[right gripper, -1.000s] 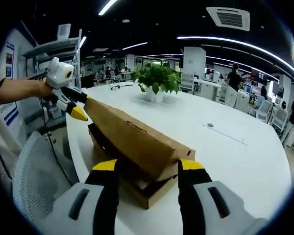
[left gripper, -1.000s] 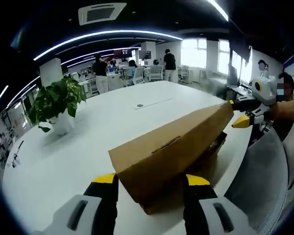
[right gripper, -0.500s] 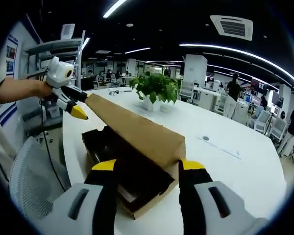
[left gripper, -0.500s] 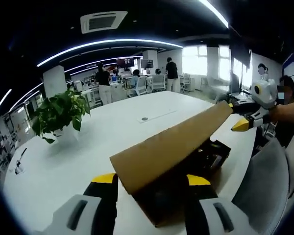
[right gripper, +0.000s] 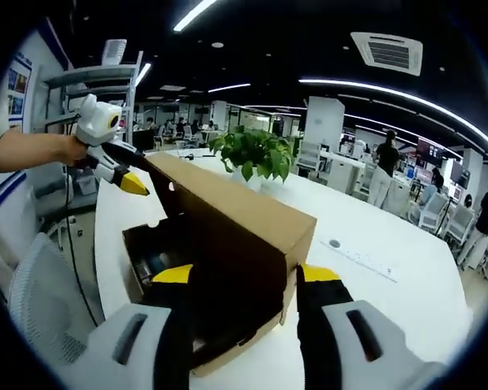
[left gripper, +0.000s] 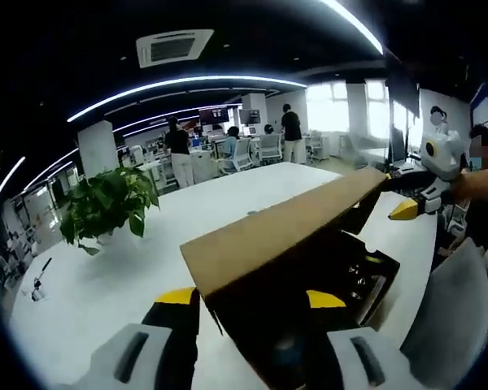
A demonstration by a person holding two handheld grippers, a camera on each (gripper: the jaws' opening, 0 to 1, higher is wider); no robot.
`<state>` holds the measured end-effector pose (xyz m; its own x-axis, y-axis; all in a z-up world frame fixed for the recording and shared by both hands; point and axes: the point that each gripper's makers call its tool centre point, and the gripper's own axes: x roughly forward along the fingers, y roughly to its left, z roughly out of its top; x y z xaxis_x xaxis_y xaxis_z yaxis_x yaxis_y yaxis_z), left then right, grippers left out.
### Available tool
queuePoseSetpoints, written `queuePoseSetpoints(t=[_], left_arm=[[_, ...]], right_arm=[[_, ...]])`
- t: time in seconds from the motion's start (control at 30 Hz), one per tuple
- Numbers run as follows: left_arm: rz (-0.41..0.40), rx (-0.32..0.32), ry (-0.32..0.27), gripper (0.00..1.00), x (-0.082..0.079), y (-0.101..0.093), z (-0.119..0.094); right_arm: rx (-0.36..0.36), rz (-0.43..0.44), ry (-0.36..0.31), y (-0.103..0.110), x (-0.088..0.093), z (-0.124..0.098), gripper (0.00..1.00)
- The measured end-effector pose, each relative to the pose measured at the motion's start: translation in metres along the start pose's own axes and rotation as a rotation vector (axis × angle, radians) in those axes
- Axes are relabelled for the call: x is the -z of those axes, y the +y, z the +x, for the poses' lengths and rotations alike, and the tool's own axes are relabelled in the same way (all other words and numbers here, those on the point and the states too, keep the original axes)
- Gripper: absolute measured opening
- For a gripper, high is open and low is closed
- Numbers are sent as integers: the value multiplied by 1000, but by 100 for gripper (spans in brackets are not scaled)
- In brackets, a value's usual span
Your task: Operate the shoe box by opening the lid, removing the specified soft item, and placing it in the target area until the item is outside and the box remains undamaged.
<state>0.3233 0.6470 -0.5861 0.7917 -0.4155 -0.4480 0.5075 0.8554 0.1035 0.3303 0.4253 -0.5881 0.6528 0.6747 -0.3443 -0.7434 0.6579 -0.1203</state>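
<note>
- Your left gripper (left gripper: 252, 305), with yellow-tipped black jaws, sits at one end of the brown cardboard shoe-box lid (left gripper: 268, 240); whether the jaws clamp it, I cannot tell.
- Your right gripper (right gripper: 237, 280) sits at the lid's other end, jaws spread either side of the corner; its grasp is equally unclear.
- The lid stands raised, tilted up off the brown cardboard shoe box (right gripper: 146, 260), which rests on the white oval table (right gripper: 390, 284).
- Dark contents (left gripper: 362, 272) lie inside the open box; I cannot make out the soft item.
- A green potted plant (right gripper: 256, 154) stands further along the table.
- A grey mesh chair (left gripper: 447, 317) sits beside the table.
</note>
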Motion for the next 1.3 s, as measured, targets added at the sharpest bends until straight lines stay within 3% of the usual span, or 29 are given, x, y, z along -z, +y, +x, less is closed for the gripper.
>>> queuePoseSetpoints(t=[0.3,0.63,0.87,1.13,1.3], left_arm=[[29,-34,-15,44,-10,16,14],[23,-76,-37,31,-17,37,28],[17,-120,-43,19,-19,54,39],[6,-165,-45,6,-20,71,48],[-3,-175,-41,5,-21,77,55]], right_arm=[[3,-13,-2,-14,-7,11,46],[13,-8,-4,-30,-11,24,44],[44,5,-3,-48,-12,31,33],[67,16,-5,-59,-12,40,30],[80,21,-6,-66,-12,44,27]])
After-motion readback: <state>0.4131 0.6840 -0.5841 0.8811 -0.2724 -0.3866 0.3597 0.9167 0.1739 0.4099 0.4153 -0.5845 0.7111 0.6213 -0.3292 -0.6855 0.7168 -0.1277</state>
